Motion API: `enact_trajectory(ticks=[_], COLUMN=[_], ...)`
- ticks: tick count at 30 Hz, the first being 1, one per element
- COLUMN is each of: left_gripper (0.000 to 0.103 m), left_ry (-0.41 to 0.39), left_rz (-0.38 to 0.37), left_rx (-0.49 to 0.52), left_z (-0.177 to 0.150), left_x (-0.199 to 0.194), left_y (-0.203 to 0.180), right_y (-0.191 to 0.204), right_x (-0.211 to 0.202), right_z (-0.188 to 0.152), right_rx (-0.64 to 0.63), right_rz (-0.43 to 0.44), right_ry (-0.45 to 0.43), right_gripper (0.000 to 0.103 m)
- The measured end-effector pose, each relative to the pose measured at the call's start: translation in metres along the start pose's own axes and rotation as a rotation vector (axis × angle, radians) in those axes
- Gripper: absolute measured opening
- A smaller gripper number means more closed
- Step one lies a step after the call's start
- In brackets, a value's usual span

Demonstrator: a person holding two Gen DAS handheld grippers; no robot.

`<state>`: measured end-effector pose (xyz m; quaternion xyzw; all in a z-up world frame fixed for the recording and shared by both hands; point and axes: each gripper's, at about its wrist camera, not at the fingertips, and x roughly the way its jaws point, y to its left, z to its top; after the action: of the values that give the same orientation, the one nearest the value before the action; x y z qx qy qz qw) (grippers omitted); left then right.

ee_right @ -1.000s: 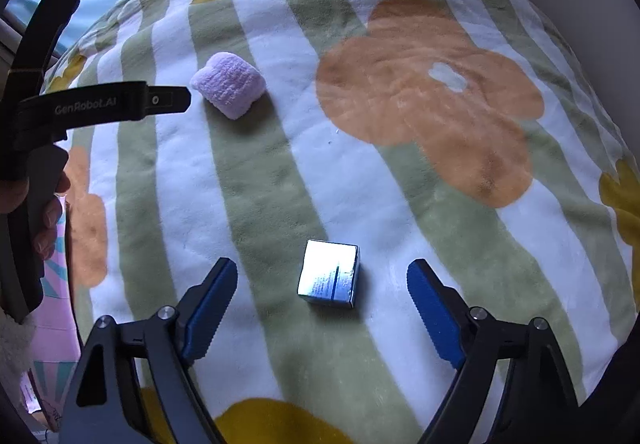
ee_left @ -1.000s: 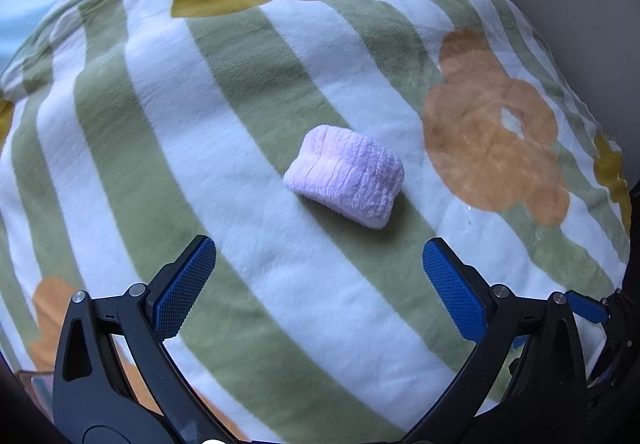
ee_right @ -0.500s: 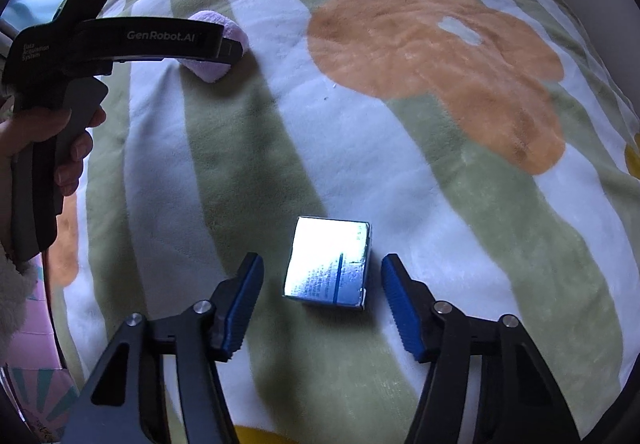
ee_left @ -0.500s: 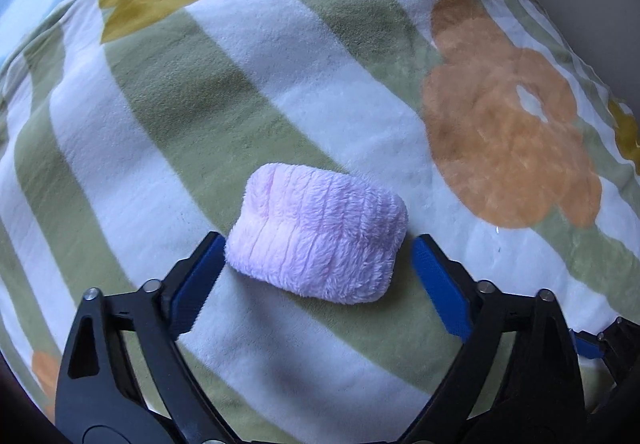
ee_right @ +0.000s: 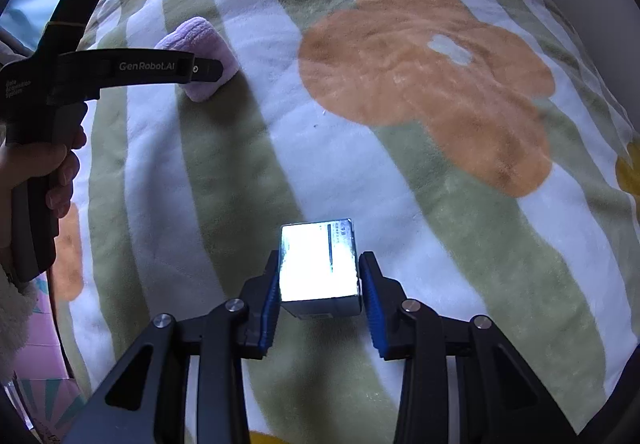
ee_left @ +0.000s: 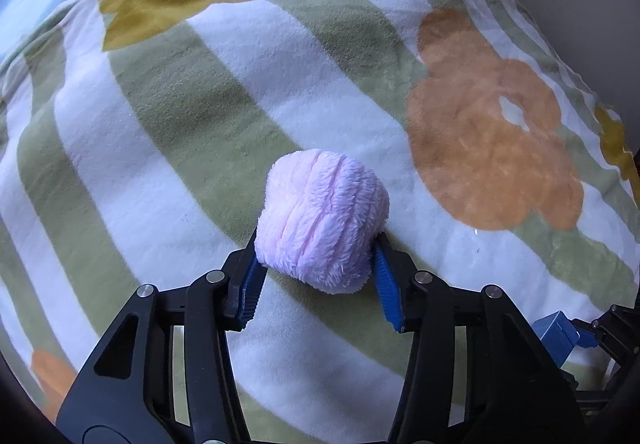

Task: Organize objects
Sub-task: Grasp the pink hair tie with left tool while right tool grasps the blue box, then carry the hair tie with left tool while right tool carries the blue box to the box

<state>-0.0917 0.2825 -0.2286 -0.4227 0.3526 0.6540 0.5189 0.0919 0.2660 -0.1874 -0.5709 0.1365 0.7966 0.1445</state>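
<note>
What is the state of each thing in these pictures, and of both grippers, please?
Left gripper: shut on the fluffy pink rolled cloth.
Fluffy pink rolled cloth: squeezed between the blue fingers, bulging above them.
Right gripper: shut on the small shiny silver box.
Small shiny silver box: clamped on both sides, glare on its top face.
Striped flower-print fleece blanket: spread flat under everything.

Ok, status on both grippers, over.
Left gripper shut on pink plush roll. Right gripper shut on shiny box. Both on flowered blanket. Nothing in the way.
</note>
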Motion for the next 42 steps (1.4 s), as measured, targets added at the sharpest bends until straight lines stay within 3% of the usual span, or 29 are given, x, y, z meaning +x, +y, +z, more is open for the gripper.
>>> enact_trajectory(ticks=[9,19,28,37,42], left_gripper=[0.044,0.044,0.044,0.044,0.044], left_ry=[-0.036,-0.085,-0.114,-0.116,-0.110], left_rz=[0.019,0.064,0.214,0.296,0.315], left_rx=[-0.039,-0.220,-0.368,-0.606,-0.643], left_z=[0.003,-0.023,-0.074,-0.138,-0.155], left_x=[-0.065,-0.176,-0.267,-0.306,-0.311], left_y=[0.000,0.006,-0.001,-0.008,-0.016], right_y=[0.028,0.051,0.084,0.108,0.115], right_x=[-0.038,-0.115,-0.163,-0.172,-0.177], right_z=[0.031,0.066,0.078,0.066,0.059], right_rx=[-0.045,-0.167,-0.339,-0.450,-0.502], right_rz=[0.027,0.072,0.154,0.232,0.239], right_ry=[-0.038,-0.097,-0.100,-0.048,-0.044], right_gripper=[0.034,0.034,0.034,0.034,0.034])
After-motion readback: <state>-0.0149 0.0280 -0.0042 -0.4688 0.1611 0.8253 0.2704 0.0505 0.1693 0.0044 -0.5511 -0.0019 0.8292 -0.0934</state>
